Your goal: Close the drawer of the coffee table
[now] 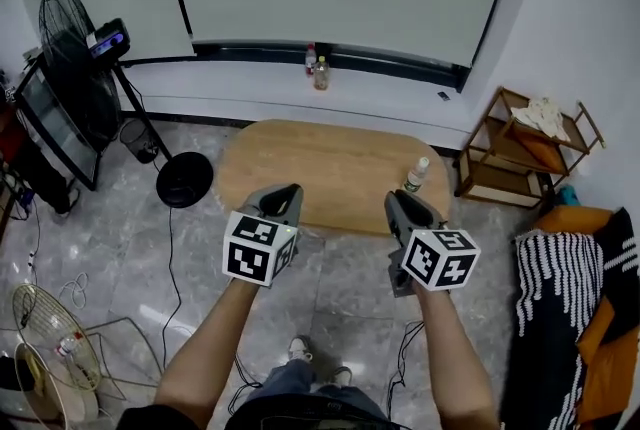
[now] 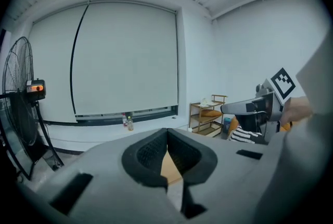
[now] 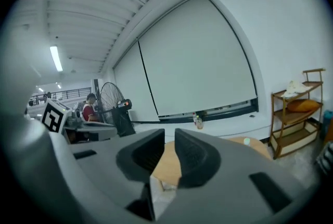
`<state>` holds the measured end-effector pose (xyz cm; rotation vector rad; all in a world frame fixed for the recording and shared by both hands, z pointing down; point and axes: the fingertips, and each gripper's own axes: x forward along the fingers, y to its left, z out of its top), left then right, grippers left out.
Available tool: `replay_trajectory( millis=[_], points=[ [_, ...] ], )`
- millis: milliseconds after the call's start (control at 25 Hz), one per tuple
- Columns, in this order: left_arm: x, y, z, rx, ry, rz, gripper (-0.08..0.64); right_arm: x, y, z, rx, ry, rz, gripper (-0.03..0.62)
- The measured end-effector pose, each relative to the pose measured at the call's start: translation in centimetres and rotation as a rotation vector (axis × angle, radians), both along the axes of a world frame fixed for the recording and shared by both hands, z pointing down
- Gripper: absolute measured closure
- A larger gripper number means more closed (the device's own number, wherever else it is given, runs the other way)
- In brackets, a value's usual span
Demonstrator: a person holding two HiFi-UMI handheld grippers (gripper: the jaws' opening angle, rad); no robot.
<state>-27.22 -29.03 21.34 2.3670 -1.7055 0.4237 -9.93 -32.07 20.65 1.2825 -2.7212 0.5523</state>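
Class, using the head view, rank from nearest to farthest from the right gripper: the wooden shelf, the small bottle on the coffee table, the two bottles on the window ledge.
1. The small bottle, on the right end of the coffee table, just beyond the right gripper.
2. The wooden shelf, off to the right.
3. The two bottles, on the far window ledge.
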Motion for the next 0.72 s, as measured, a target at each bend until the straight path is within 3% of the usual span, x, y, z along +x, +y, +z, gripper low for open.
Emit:
replay_trajectory(
  millis=[200,480,720],
  points=[
    [-1.1,-0.3,-1.9,0.023,-0.005,-0.011,0.558,0.1,0.6,-1.8,0.058,0.071,0.001,0.545],
    [0.0,-2.2,-3.9,0.067,-0.054,0.027,0.558,0.1,-0.1,-4.8,0.152,0.127,0.009,0.588],
    [0.5,-2.4,-3.5,0.057,-0.054,0.041,0.558,0.3,-0.4,-5.6,0.175,0.158,0.009,0.589]
  ],
)
